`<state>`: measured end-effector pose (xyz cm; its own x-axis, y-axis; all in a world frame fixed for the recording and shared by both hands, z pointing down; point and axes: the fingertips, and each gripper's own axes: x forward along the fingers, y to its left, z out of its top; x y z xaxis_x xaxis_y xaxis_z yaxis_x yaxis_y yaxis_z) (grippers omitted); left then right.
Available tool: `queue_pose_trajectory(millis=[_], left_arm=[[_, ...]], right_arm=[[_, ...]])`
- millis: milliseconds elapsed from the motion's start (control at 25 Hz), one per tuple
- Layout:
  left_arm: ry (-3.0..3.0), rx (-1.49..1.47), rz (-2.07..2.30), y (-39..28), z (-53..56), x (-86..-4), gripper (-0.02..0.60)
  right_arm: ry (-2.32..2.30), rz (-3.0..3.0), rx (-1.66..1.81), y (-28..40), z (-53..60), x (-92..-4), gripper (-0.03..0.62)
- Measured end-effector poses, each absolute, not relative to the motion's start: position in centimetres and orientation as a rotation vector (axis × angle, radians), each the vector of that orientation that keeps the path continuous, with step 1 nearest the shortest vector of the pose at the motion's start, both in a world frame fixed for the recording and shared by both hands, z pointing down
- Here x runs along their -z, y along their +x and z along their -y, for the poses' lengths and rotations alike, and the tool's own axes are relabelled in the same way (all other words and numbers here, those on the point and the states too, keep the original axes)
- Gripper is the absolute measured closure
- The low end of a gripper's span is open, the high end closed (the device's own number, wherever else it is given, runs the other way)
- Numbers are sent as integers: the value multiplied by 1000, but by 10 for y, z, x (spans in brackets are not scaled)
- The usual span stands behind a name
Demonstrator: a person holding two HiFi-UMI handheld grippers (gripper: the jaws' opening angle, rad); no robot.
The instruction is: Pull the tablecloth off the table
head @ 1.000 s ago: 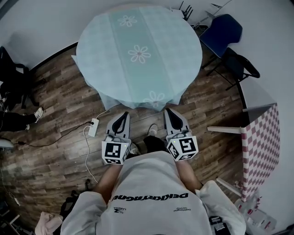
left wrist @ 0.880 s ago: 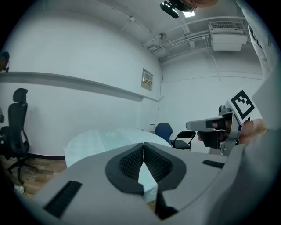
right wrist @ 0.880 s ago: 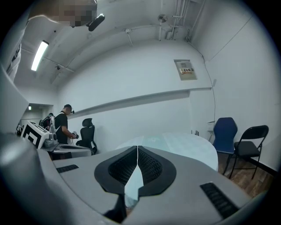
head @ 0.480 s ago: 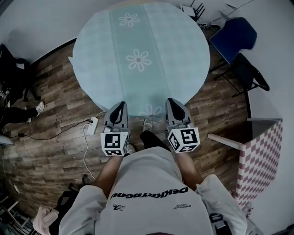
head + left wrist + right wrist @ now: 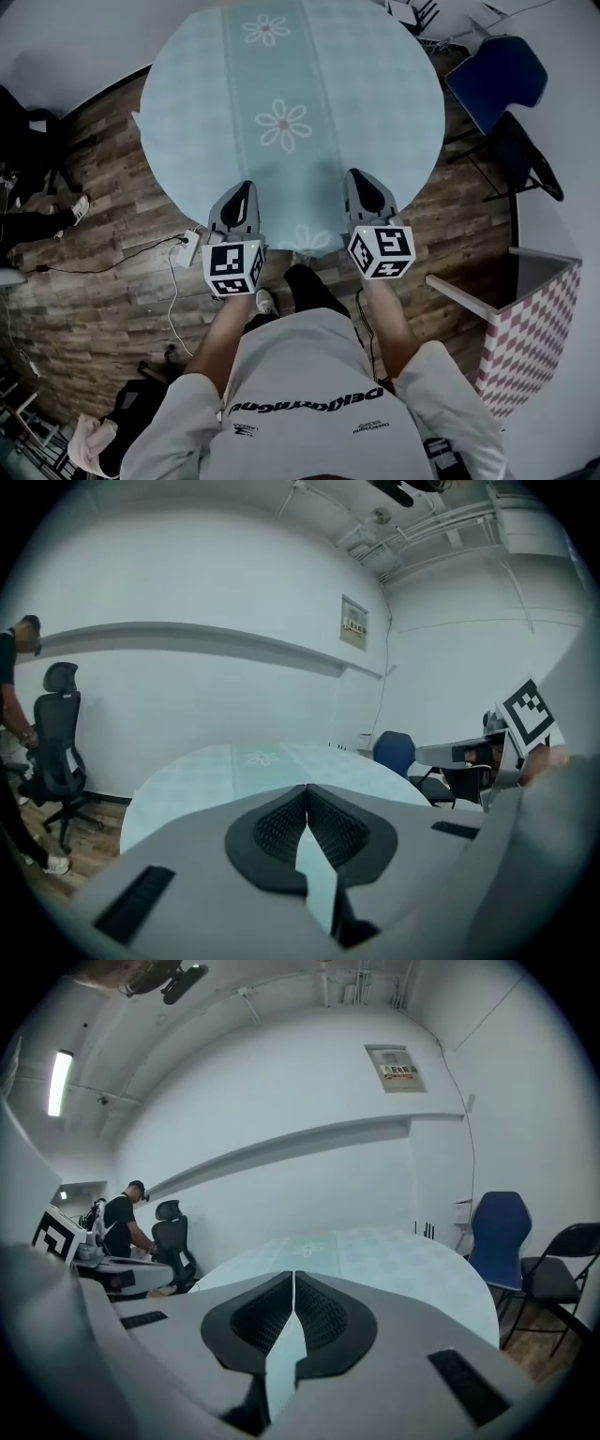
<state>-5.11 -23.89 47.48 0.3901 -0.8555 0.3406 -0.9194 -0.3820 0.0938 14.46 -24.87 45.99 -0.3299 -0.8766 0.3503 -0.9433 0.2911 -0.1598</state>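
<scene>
A round table wears a pale teal tablecloth (image 5: 291,84) with a darker middle stripe and white flowers. It hangs over the rim all round. My left gripper (image 5: 244,187) is shut and empty, its tips just above the cloth's near edge, left of the stripe. My right gripper (image 5: 359,176) is shut and empty too, above the near edge to the right of the stripe. In the left gripper view the closed left gripper (image 5: 307,789) points across the tablecloth (image 5: 234,766). The right gripper view has the closed right gripper (image 5: 293,1277) facing the tablecloth (image 5: 394,1260).
A blue chair (image 5: 497,80) and a black folding chair (image 5: 525,164) stand right of the table. A checkered-cloth table (image 5: 534,328) is at the near right. A power strip (image 5: 190,248) with cables lies on the wood floor. An office chair (image 5: 56,733) and a person (image 5: 122,1222) are far left.
Both grippers have moved forward together, from over the floor in front of the table to above the cloth's near edge. The table now fills more of the head view.
</scene>
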Motion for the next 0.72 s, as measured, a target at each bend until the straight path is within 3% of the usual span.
queue_pose_trajectory(millis=[720], left_arm=[[2206,-312,1680,-65,343,-520,553]], right_arm=[[1652,2278,-543,166,356,-527,496]])
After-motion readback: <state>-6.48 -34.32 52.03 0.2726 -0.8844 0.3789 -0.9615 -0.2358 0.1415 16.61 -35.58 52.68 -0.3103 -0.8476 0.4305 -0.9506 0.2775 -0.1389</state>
